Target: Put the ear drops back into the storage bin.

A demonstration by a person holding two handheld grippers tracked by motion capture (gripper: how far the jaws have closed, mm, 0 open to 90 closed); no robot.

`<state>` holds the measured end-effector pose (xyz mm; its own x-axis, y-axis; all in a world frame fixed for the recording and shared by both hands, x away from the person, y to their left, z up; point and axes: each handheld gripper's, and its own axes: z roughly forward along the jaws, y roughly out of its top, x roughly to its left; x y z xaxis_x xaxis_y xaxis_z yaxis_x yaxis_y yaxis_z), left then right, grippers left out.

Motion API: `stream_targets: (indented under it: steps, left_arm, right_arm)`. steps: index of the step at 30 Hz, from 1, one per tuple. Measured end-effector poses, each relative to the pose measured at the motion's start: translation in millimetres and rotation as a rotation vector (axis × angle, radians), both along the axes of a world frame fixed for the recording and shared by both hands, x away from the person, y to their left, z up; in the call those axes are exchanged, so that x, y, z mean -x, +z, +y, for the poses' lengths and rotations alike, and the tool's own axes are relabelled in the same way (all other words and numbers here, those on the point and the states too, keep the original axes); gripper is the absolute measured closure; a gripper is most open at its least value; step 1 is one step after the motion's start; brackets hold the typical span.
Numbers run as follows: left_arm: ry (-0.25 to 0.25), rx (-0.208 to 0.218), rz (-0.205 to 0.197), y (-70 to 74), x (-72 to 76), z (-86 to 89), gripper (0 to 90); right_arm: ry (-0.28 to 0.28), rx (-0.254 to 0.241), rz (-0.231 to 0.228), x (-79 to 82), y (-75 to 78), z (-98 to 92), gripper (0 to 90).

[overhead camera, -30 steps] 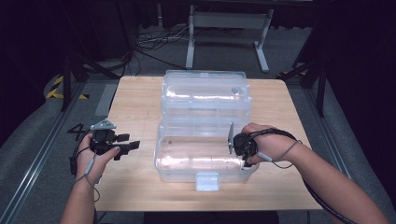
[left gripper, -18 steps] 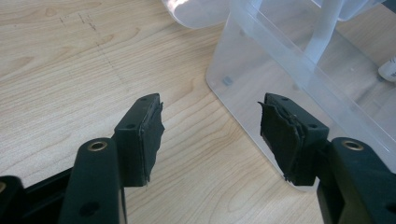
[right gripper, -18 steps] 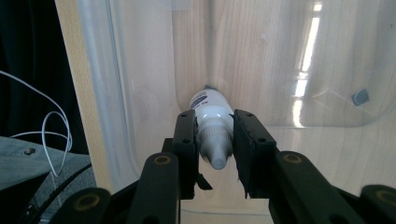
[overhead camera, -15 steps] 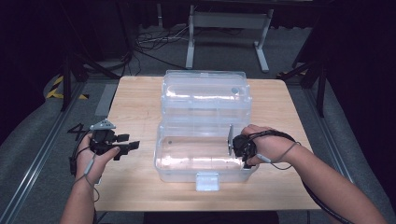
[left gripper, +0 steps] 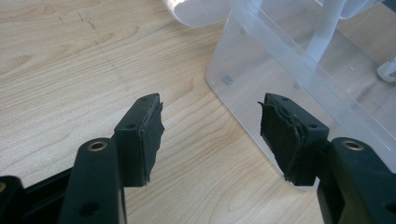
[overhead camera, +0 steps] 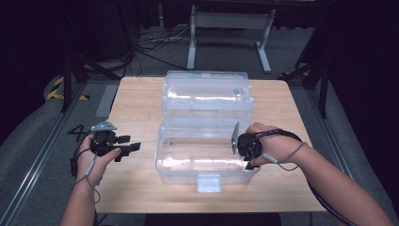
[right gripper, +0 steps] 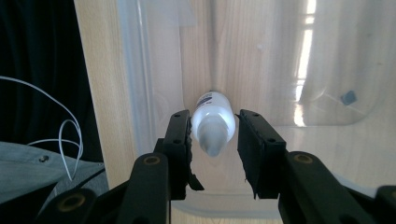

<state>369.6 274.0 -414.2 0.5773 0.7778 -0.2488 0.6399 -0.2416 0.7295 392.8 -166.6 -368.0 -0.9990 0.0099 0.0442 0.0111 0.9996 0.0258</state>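
A: Two grippers in play. The right gripper is down inside the front half of the clear plastic box, with a small white bottle sitting between its fingers. Those fingers have just been opening up; there's a sliver of gap on each side of the bottle, so I'd say they're loose around it and not squeezing.

B: And the left one?

A: The left gripper hangs over the table, just beside the box's left wall. Its fingers are spread wide with nothing between them, just wood grain underneath.

B: Where's the bottle exactly?

A: Lying on the box floor near the right end, nozzle pointing back at the gripper. The lid half is flipped open toward the far side.
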Motion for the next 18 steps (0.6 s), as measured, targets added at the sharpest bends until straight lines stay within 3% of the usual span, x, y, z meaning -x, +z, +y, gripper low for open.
stream_targets:
  steps: [5,10,14,18]
  left_arm:
    - [0.0,0.01,-0.008,3.2,0.2,-0.7,39.2]
    - [-0.011,0.018,-0.014,5.9,-0.2,-3.8,39.2]
    - [-0.022,0.021,-0.017,8.4,0.1,-7.9,39.1]
    - [-0.037,0.0,-0.024,12.0,0.3,-11.0,39.1]
  right_arm:
    - [-0.015,-0.037,-0.017,4.7,16.2,-2.8,64.7]
    - [-0.022,-0.107,-0.011,14.8,28.7,-3.1,62.8]
    - [-0.016,-0.148,-0.003,22.1,28.5,0.7,61.0]
    - [-0.02,-0.177,0.009,26.2,18.0,4.7,60.7]
